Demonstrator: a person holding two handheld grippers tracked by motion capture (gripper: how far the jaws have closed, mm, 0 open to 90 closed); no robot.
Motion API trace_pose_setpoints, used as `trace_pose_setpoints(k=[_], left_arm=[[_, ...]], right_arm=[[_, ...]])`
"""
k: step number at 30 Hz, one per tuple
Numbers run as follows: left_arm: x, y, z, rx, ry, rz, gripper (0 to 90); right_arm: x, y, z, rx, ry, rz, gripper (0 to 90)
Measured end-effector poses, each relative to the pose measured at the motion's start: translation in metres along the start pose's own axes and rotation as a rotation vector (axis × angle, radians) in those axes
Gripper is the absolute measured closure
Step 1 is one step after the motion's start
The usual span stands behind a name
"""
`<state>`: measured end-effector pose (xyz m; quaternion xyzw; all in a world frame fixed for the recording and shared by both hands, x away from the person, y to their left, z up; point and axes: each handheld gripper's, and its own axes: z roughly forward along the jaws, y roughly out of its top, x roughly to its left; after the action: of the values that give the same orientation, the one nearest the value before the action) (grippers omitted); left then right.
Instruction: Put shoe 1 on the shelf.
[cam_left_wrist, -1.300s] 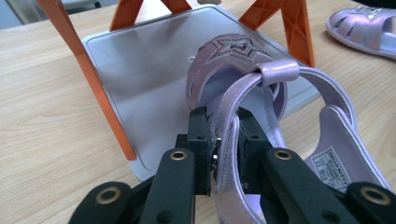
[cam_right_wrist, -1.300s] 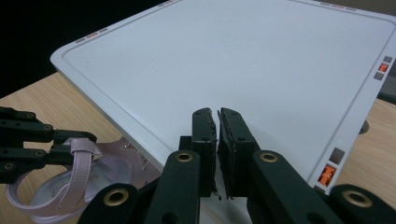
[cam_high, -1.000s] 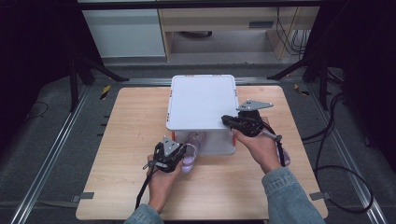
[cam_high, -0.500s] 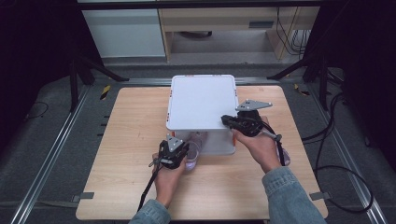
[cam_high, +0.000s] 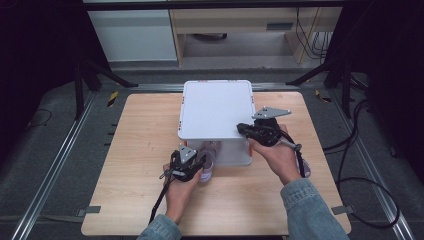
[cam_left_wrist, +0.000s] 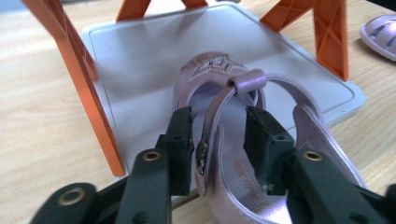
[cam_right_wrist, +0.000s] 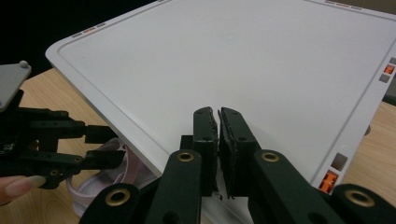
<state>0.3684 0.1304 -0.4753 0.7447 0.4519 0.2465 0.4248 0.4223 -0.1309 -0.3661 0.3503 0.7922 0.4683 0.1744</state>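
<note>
A white two-level rack (cam_high: 217, 107) with orange legs (cam_left_wrist: 79, 70) stands mid-table. A lilac sandal (cam_left_wrist: 212, 70) lies toe-first on its lower board (cam_left_wrist: 140, 60), heel sticking out over the front edge. My left gripper (cam_left_wrist: 219, 114) is open, its jaws either side of the sandal's ankle strap with gaps showing. From above, this gripper (cam_high: 202, 162) sits at the rack's front with the sandal (cam_high: 210, 152) ahead of it. My right gripper (cam_right_wrist: 218, 116) is shut on nothing, over the rack's top panel near its front right corner (cam_high: 239, 129).
A second lilac sandal (cam_high: 304, 170) lies on the wooden table (cam_high: 135, 150) by the right wrist, also seen at the far right (cam_left_wrist: 378, 28). Bare wood surrounds the rack on the left and front. Dark floor and rails flank the table.
The left gripper and sandal have shifted a little forward and right, bringing the sandal's toe under the rack. The right gripper has stayed put.
</note>
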Motion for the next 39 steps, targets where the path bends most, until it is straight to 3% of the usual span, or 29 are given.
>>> trace_pose_setpoints(k=[4, 8, 9, 13, 16, 17, 18, 25, 30, 39], left_arm=[[0.0, 0.004, -0.015, -0.038, -0.026, 0.077, 60.8], [0.0, 0.009, -0.031, -0.07, -0.044, 0.145, 71.2], [0.0, 0.009, -0.031, -0.07, -0.044, 0.145, 74.2], [-0.002, 0.008, -0.047, -0.058, -0.081, 0.211, 82.5], [-0.009, 0.002, -0.055, -0.019, -0.116, 0.286, 86.0], [-0.009, 0.002, -0.055, -0.019, -0.116, 0.286, 86.6], [-0.013, -0.003, -0.057, -0.009, -0.116, 0.331, 87.0], [-0.018, -0.021, -0.058, 0.05, -0.146, 0.35, 88.8], [-0.025, -0.043, -0.056, 0.112, -0.166, 0.378, 89.0], [-0.02, -0.044, -0.045, 0.138, -0.145, 0.406, 88.9]], right_arm=[[0.0, 0.0, 0.0, -0.001, -0.003, -0.002, 85.2], [0.001, 0.0, 0.0, -0.003, -0.006, -0.002, 85.2], [0.001, 0.0, 0.0, -0.002, -0.007, 0.0, 85.2], [0.002, 0.0, 0.0, 0.0, -0.012, 0.0, 85.2], [0.002, 0.001, 0.0, 0.004, -0.015, -0.001, 85.2], [0.002, 0.001, 0.0, 0.004, -0.015, -0.001, 85.2], [0.002, 0.001, 0.0, 0.006, -0.019, -0.01, 85.2], [0.003, 0.001, 0.0, 0.008, -0.022, -0.016, 85.2], [0.002, 0.001, 0.0, 0.008, -0.019, -0.018, 85.2], [0.001, 0.001, 0.0, 0.006, -0.015, -0.021, 85.3]])
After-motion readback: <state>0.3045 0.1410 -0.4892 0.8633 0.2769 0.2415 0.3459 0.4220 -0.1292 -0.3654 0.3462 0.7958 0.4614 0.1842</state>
